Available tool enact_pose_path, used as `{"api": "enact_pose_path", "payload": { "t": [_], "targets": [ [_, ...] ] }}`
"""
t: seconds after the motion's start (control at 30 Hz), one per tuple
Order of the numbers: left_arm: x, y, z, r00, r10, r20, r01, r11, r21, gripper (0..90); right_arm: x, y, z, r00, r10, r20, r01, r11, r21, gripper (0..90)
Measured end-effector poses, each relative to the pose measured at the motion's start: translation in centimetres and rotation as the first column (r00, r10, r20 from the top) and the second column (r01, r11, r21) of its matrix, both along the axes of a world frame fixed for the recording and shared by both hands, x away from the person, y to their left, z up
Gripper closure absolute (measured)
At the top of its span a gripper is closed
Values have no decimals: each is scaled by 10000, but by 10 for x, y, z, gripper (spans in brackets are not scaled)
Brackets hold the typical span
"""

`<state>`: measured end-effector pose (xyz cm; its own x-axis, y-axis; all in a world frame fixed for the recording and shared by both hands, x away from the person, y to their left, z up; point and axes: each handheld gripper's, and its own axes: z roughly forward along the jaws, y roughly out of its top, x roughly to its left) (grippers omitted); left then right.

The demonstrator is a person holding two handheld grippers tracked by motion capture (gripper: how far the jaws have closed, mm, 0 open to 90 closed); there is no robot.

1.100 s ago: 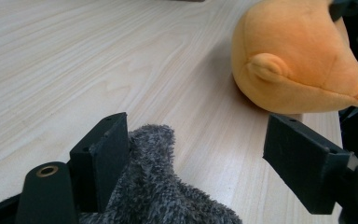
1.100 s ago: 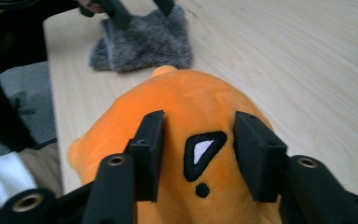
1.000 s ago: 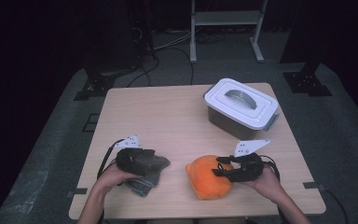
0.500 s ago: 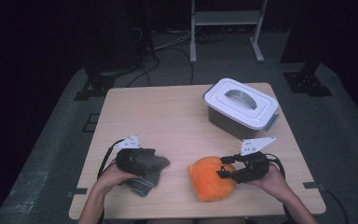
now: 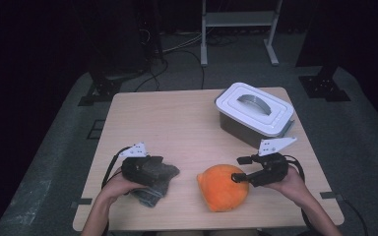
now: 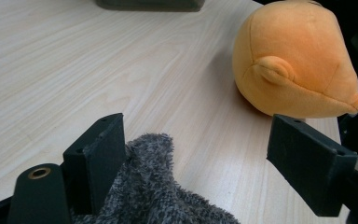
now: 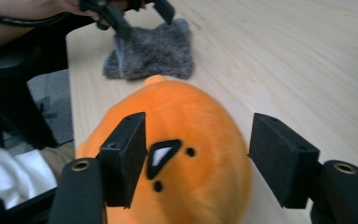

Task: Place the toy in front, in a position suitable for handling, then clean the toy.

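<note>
So far nothing is gripped: our right gripper (image 7: 196,158) gapes over the orange plush (image 7: 177,154), left gripper (image 6: 196,158) gapes at the grey cloth (image 6: 154,196).

no readable text, labels, brands or numbers anywhere

Grey cloth (image 5: 153,183) partly hidden under left hand-held gripper (image 5: 142,169) in high view — bottom edge crops it in left gripper view. Orange plush (image 7: 177,154) blurred, cropped at bottom — right gripper view.
</note>
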<state>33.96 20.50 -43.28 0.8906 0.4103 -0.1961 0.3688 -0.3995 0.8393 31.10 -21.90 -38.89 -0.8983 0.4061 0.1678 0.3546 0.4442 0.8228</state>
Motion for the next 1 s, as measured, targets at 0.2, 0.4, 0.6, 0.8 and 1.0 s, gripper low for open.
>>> {"api": "enact_pose_path", "payload": {
  "t": [0.2, 0.4, 0.6, 0.8, 1.0],
  "targets": [
    [1, 3, 2, 9997, 175, 164, -176, 9998, 14, 181, 12, -11, 8, 9987, -472, 180, 475, 9987, -175, 327],
    [0, 7, 3, 9990, 363, 257, -363, 9993, 19, 173, 24, -20, 16, 9967, -777, 233, 786, 9961, -400, 267],
    [1, 11, 4, 9977, 630, 261, -630, 9980, -9, 163, 34, -31, 29, 9934, -1027, 517, 1060, 9922, -655, 256],
    [1, 11, 5, 9977, 625, 261, -624, 9980, -54, 145, 43, -45, 42, 9905, -1231, 606, 1264, 9905, -538, 256],
    [2, 12, 6, 9971, 704, 291, -702, 9975, -98, 123, 49, -47, 45, 9922, -1134, 509, 1164, 9913, -611, 255]
  ]
}}
